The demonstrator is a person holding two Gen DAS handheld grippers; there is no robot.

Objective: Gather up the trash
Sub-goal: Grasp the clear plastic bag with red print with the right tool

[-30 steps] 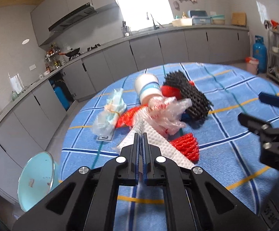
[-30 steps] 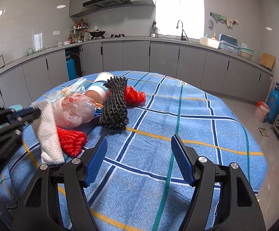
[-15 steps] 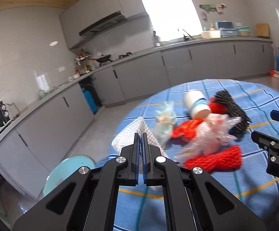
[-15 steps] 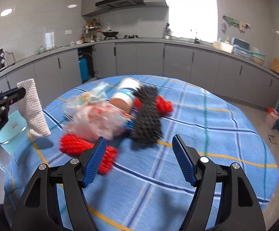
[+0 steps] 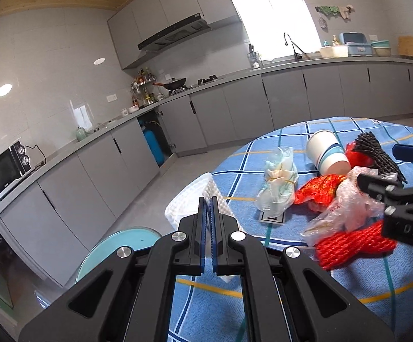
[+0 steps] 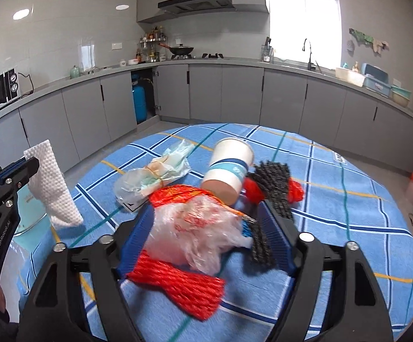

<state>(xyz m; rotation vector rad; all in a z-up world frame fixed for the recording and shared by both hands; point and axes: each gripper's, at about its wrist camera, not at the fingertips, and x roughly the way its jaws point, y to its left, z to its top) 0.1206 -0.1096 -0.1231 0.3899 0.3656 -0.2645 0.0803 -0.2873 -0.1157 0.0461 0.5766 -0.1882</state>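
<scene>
My left gripper (image 5: 208,199) is shut on a white paper towel (image 5: 190,203) and holds it in the air off the table's left edge, near a light blue bin (image 5: 121,246). The towel also shows in the right wrist view (image 6: 52,183). My right gripper (image 6: 206,213) is open, its jaws on either side of a crumpled clear plastic bag (image 6: 198,233) on the blue checked tablecloth (image 6: 349,208). Around the bag lie red foam netting (image 6: 181,285), a black net (image 6: 272,188), a paper cup (image 6: 229,165) on its side and a tied plastic bag (image 6: 155,173).
The round table stands in a kitchen with grey cabinets (image 5: 286,105) along the walls. A microwave (image 5: 4,171) sits on the left counter. A blue gas cylinder (image 6: 139,102) stands in an open cabinet. The light blue bin stands on the floor beside the table.
My left gripper has carried the paper towel off the pile, up and left past the table edge toward the bin. My right gripper has moved forward over the trash pile, around the clear bag.
</scene>
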